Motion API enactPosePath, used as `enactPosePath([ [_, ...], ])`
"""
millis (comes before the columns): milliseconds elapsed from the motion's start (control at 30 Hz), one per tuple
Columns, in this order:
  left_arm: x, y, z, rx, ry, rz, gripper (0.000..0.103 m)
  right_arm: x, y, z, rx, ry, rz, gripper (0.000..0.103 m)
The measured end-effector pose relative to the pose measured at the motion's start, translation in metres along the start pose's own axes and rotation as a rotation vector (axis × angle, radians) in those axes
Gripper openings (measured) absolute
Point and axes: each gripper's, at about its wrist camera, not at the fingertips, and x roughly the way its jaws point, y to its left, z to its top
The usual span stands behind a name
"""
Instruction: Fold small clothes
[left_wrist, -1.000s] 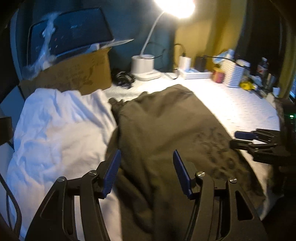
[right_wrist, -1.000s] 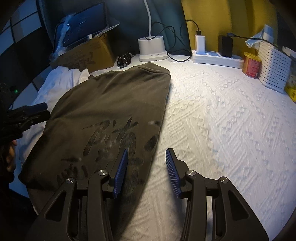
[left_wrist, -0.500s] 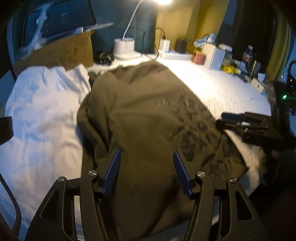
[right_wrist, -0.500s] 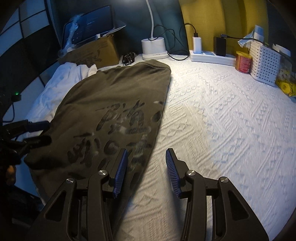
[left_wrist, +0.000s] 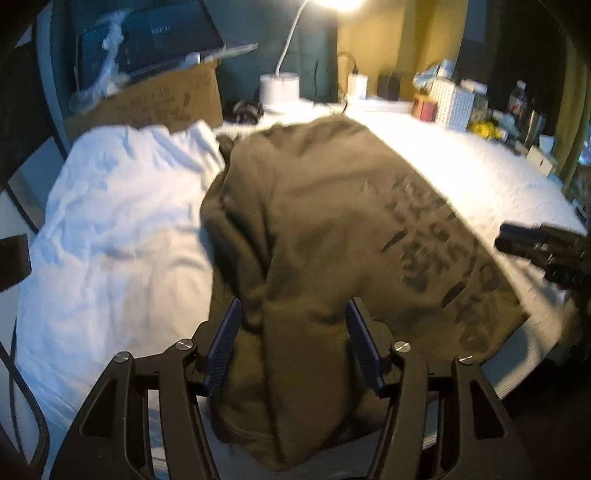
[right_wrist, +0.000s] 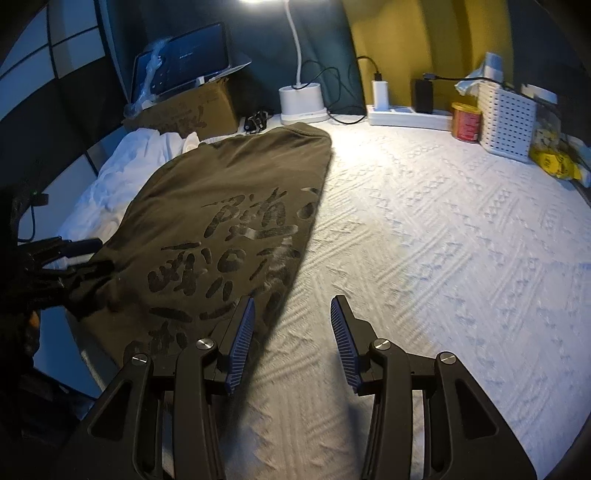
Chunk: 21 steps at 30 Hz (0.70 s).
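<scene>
An olive shirt (left_wrist: 332, 221) with a dark print lies spread on the white textured table cover (right_wrist: 424, 240), its near end hanging over the front edge. My left gripper (left_wrist: 293, 332) is open low over that bunched near end, and a ridge of cloth runs between the blue pads without being pressed. From the right wrist view the left gripper (right_wrist: 85, 254) sits at the shirt's (right_wrist: 221, 206) left near corner. My right gripper (right_wrist: 291, 332) is open above the shirt's right edge and the bare cover, holding nothing. It shows at the right (left_wrist: 535, 243) in the left wrist view.
A crumpled white garment (left_wrist: 122, 229) lies left of the shirt. At the back stand a cardboard box (right_wrist: 192, 114) with a tablet (right_wrist: 181, 70), a lamp base (right_wrist: 301, 101), a power strip (right_wrist: 406, 114), a red can (right_wrist: 466, 122) and a white basket (right_wrist: 508, 122).
My left gripper has slid from the seam between white cloth and shirt onto the shirt's bunched near end. My right gripper has drawn back along the shirt's right edge toward the table front.
</scene>
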Motion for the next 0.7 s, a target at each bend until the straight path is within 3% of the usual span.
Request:
enactPosePath([
  [133,-0.012,-0.015,0.009,0.020,-0.053,-0.019,0.073,-0.012,-0.011,-0.007,0.026,-0.015,-0.015,0.045],
  [400,-0.009,-0.058,0.019,0.065,-0.064,-0.106,0.073,-0.031,-0.035,-0.024,0.076,-0.041,-0.052,0.045],
  [700,-0.005,-0.099,0.028,0.111,-0.068,-0.151,0.085,-0.050,-0.061,-0.042,0.125,-0.056,-0.120,0.045],
])
